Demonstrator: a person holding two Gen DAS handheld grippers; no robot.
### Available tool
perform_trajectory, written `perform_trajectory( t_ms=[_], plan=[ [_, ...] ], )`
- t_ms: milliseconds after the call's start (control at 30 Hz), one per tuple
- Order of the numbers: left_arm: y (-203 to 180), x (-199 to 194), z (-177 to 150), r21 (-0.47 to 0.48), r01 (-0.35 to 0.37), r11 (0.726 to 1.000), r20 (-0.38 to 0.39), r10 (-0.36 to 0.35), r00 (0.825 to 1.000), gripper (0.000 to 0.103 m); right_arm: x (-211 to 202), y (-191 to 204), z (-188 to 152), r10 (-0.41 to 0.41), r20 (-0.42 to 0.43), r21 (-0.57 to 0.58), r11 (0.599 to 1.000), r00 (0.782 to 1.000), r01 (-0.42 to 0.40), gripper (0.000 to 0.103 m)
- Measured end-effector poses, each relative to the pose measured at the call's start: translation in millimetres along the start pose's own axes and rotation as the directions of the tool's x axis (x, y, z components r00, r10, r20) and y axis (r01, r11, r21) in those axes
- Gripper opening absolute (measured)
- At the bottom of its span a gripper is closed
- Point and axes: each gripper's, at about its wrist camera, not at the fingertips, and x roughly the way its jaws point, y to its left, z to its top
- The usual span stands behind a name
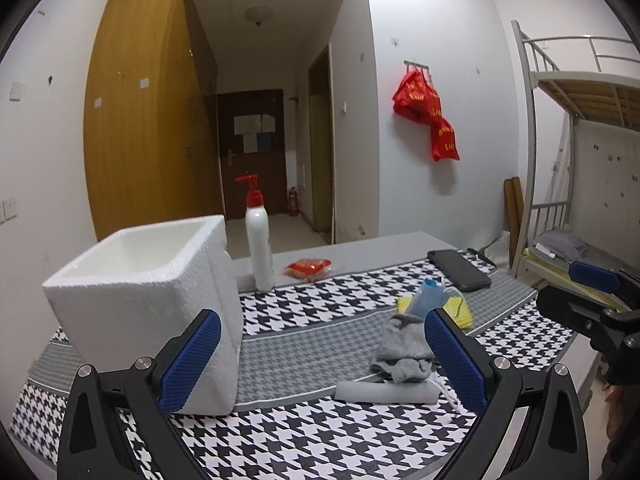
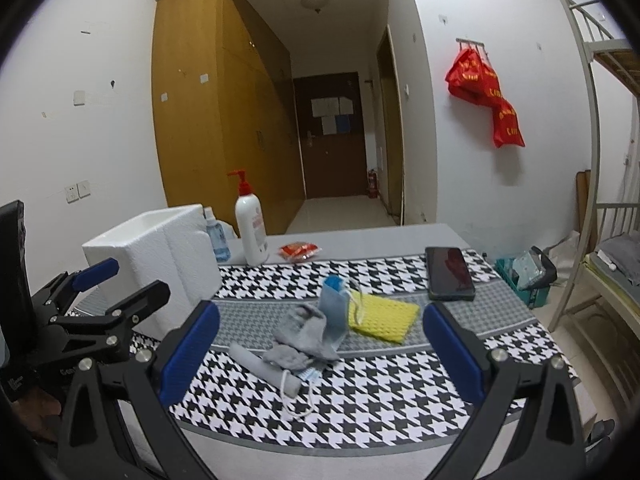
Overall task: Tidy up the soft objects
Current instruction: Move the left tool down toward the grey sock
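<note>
Table [image 2: 360, 236] first, under a houndstooth cloth [image 2: 360, 392], the white foam box [image 1: 136, 280] sitting empty at its left end. Soft pile mid-cloth: yellow sponge cloth [image 2: 386, 318], grey sock [image 2: 304, 334], grey roll [image 2: 260, 368], and what may be a face mask [image 2: 310, 376] underneath, mostly hidden. Left gripper [image 1: 320, 360] hangs spread beside the box, holding nothing; right gripper [image 2: 320, 352] gapes empty over the pile. Risk: the tangled loop cord could drag a neighbour along, and the phone [image 2: 450, 274] lies near.
</note>
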Motion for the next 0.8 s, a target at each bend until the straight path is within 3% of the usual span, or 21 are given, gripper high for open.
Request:
perform_trajectory(
  t_ms=[800],
  plan=[
    [-20,59,-4,0.051,0.05,0.997,-0.13,-0.043,0.991,0.102,56,-34,-13,-0.04,-0.137,0.029,0.999,0.99,0.044,0.103]
  ],
)
